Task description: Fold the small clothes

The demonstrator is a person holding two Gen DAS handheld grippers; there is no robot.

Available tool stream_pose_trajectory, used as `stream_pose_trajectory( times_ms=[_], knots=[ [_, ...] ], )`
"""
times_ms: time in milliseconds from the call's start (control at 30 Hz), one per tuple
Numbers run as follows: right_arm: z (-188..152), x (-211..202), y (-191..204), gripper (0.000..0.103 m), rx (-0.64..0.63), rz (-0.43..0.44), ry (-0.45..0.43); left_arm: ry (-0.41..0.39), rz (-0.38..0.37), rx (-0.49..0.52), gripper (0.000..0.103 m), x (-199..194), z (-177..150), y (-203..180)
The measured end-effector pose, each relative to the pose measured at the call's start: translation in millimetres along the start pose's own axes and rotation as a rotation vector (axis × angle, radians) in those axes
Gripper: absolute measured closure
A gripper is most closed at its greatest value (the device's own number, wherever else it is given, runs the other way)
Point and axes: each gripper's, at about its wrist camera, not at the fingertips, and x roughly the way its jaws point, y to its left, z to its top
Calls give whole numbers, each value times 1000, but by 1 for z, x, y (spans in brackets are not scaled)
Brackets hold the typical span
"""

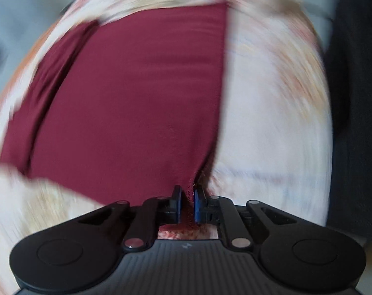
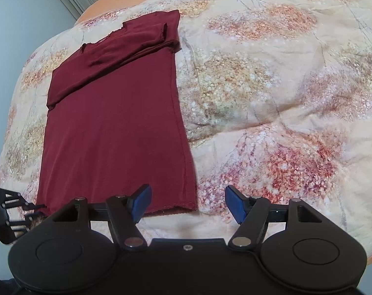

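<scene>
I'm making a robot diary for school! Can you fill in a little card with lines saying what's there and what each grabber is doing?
clothing: dark red T-shirt, partly folded, sleeves tucked in at the far end
surface: floral bedspread
left gripper: jaws shut, pinching the shirt's near hem
right gripper: jaws open, nothing between them, hovering at the shirt's near right corner
left view: blurry
fold status: not finished
</scene>
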Motion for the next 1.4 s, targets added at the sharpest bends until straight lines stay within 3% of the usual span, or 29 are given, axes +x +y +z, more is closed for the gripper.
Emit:
stream_pose_trajectory(
  times_ms=[133, 233, 333, 500, 600, 733, 800, 900, 967, 1067, 1267, 1400],
  knots=[
    [2, 5, -4, 34, -5, 20, 9, -58, -61, -461, 94, -6, 1, 54],
    [4, 9, 0, 34, -60, 22, 13, -74, -64, -792, 94, -1, -6, 87],
    [6, 12, 12, 33, -199, 17, 16, -52, -59, -994, 94, 11, -13, 101],
    [1, 25, 42, 31, -600, -1, 46, -20, -47, -1037, 93, 18, -13, 103],
    [-10, 37, 55, 32, -860, 32, 86, -4, -38, -1052, 93, 21, -10, 102],
    [-29, 52, 65, 39, -1168, 54, 90, 13, -22, -1075, 93, 20, -8, 99],
    [-35, 59, 64, 45, -1271, 65, 85, 19, -11, -1084, 93, 19, -6, 100],
    [-39, 71, 60, 62, -1392, 79, 84, 25, 4, -1097, 92, 21, -6, 97],
    [-36, 76, 55, 87, -1444, 97, 89, 28, 8, -1106, 92, 23, -6, 96],
    [-13, 77, 49, 92, -1375, 167, 120, 34, 5, -1101, 92, 24, -7, 97],
    [74, 74, 28, 92, -846, 380, 94, -23, -18, -1076, 92, 17, -7, 122],
    [127, 89, 17, 92, -599, 405, 13, -122, 3, -1172, 92, 12, -10, 166]
  ],
)
